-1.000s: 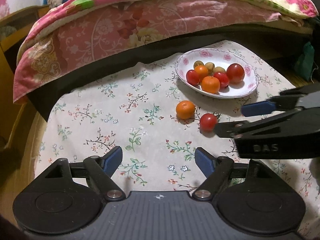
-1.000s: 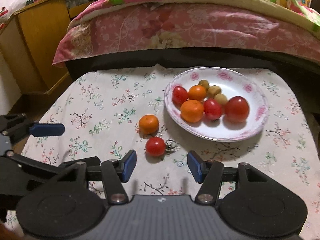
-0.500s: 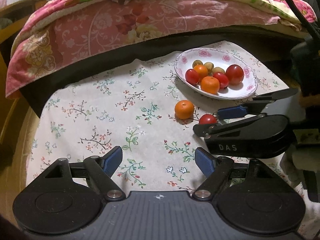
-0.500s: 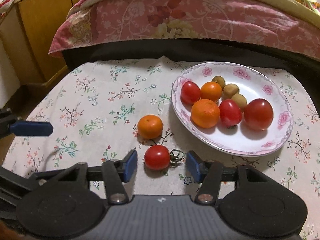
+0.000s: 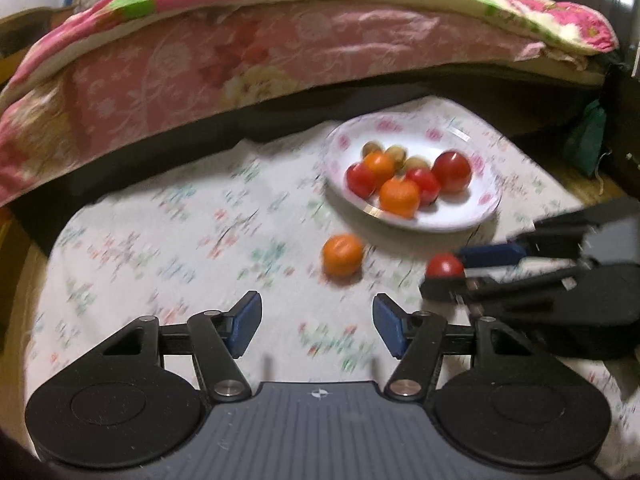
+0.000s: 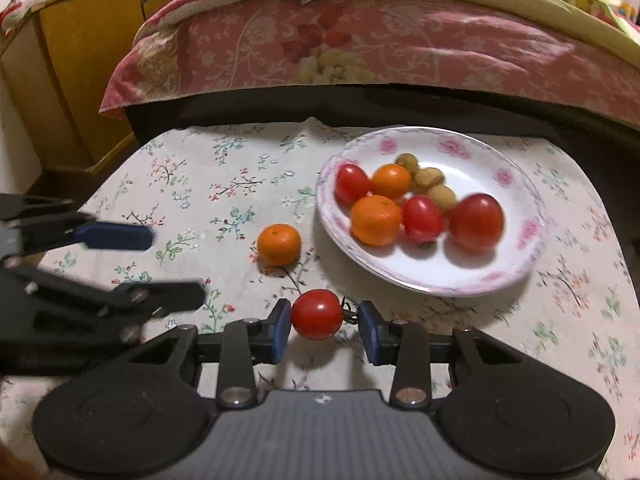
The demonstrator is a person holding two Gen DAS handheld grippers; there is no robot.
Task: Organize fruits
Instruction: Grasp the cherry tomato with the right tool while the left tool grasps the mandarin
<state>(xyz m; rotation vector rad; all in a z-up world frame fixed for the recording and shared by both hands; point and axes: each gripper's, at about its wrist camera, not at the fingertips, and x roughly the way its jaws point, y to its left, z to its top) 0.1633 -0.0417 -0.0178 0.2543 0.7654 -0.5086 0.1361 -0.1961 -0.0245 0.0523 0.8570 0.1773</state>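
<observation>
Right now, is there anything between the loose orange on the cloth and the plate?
No. In the right wrist view, only bare flowered tablecloth lies between the loose orange and the plate.

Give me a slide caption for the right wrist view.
Right gripper closing around a loose tomato beside the fruit plate.

Motion blurs the tablecloth point(image 5: 168, 240) and plate point(image 5: 460, 224)
</observation>
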